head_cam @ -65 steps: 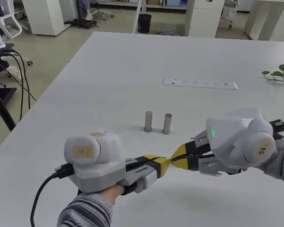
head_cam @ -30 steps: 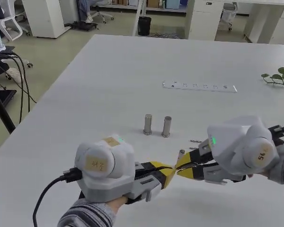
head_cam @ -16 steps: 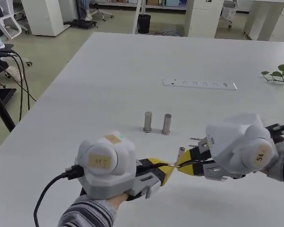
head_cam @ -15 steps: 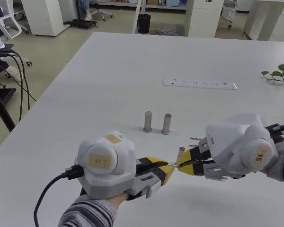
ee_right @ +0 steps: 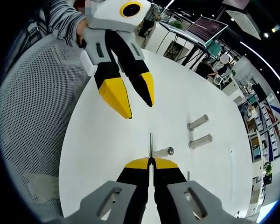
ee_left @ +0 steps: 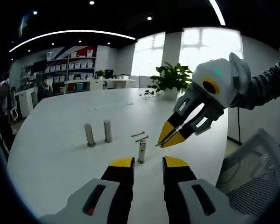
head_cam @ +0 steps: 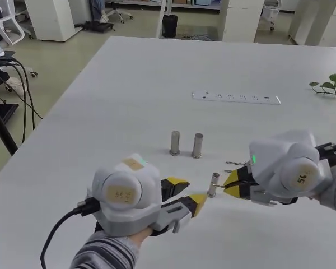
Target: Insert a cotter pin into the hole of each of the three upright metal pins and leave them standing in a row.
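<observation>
White tabletop (head_cam: 129, 84) in an open office, power strip (head_cam: 236, 99) at rear | two metal pins (head_cam: 175, 143) upright, third pin (head_cam: 213, 185) nearer | left hand-held gripper (head_cam: 189, 190) jaws apart, empty | right hand-held gripper (head_cam: 228, 188) clamped on cotter pin (ee_right: 150, 142) beside third pin

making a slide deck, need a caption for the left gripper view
Open left claw faces the nearest upright metal pin as the right claw holds a cotter pin beside it.
</observation>
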Demonstrator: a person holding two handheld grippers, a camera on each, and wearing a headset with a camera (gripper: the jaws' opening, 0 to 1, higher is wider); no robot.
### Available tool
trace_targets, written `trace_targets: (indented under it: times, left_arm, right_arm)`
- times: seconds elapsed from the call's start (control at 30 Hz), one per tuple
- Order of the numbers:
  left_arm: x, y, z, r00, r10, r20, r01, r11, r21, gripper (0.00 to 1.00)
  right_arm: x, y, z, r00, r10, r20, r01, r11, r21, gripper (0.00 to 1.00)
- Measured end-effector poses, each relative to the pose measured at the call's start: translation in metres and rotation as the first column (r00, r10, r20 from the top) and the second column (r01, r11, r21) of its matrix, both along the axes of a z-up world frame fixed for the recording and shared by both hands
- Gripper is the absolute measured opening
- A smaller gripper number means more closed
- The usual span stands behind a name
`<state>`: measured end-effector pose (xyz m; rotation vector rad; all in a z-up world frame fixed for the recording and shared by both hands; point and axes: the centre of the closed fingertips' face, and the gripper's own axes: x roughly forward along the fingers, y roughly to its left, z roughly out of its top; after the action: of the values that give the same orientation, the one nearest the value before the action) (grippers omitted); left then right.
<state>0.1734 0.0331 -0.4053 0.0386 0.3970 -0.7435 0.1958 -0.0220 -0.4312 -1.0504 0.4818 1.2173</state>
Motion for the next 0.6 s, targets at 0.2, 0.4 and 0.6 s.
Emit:
trace_targets:
  times: [0.2, 0.4, 0.6]
  left_arm:
    - [0.003, -0.002, -0.004, 1.0, 0.002, 0.004, -0.002, 1.0, 0.028, 0.27]
    - [0.012, -0.002, -0.006, 1.0, 0.006, 0.004, -0.006, 0.998, 0.06, 0.29]
    - [0.025, -0.01, -0.01, 1.0, 0.01, -0.007, -0.009, 0.997, 0.075, 0.29]
  right_arm:
    - [0.007, -0.009, -0.004, 0.999, -0.044, 0.001, 0.044, 0.999, -0.025, 0.0]
    - [0.019, -0.021, -0.006, 0.995, -0.101, 0.0, 0.101, 0.994, -0.041, 0.0]
    - [0.028, -0.031, -0.013, 0.991, -0.137, 0.001, 0.136, 0.989, -0.057, 0.0]
